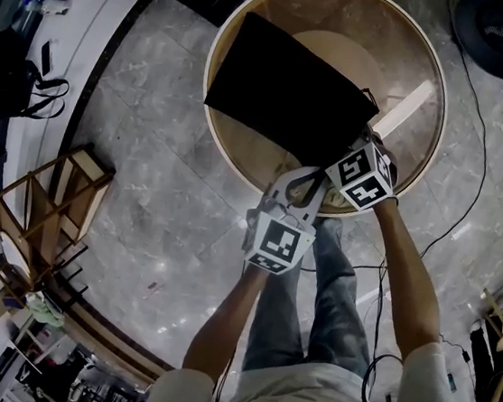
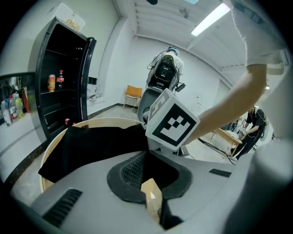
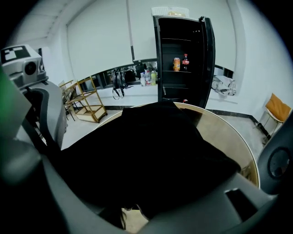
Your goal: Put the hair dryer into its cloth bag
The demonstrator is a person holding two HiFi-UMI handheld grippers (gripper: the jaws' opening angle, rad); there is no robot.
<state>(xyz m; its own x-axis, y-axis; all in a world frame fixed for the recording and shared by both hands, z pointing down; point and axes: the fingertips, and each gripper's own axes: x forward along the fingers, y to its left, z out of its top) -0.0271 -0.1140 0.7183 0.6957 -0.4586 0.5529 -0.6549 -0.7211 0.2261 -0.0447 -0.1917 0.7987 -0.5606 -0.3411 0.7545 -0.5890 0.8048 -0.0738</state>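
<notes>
Grey marble floor, white walls, a black open cabinet (bottles inside) and a wooden rack.

Black cloth bag on a round wooden table (left gripper and right gripper at its near corner)

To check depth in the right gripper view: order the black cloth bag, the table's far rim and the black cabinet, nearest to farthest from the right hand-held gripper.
1. black cloth bag, at the jaws.
2. table's far rim, behind the bag.
3. black cabinet, beyond the table.
</notes>
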